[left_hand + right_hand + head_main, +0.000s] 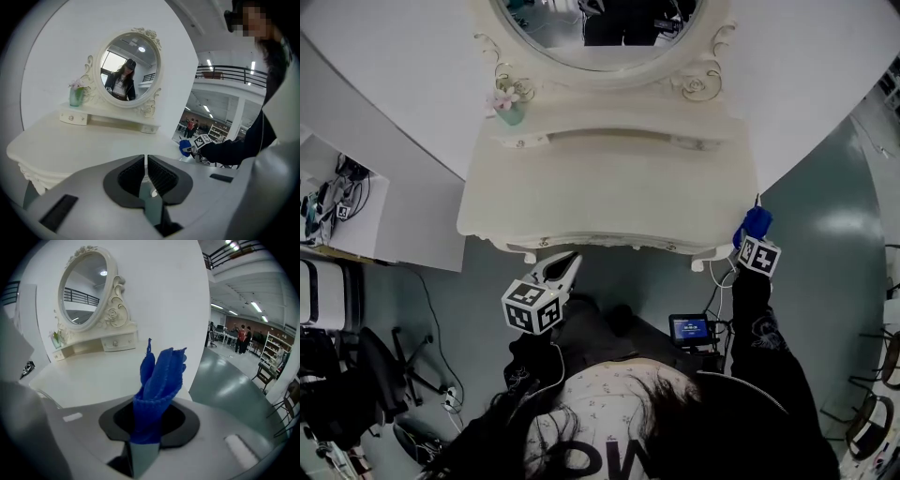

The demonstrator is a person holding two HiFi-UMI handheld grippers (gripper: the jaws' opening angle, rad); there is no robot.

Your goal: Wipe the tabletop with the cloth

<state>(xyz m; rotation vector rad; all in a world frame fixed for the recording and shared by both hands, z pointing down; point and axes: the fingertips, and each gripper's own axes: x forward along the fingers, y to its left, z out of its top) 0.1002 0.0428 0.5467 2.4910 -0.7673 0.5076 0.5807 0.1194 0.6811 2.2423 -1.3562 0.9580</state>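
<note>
Wiping not begun, whole top left to do. Right hand-held gripper is clenched on the blue cloth, which is up in the air just off the counter's front right corner. Left hand-held gripper is closed and empty, off the front edge.

Closed, empty left gripper facing tabletop

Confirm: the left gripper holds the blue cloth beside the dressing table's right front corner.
No: the right gripper holds the blue cloth beside the right front corner of the dressing table, as the right gripper view shows; the left gripper is shut.
</note>
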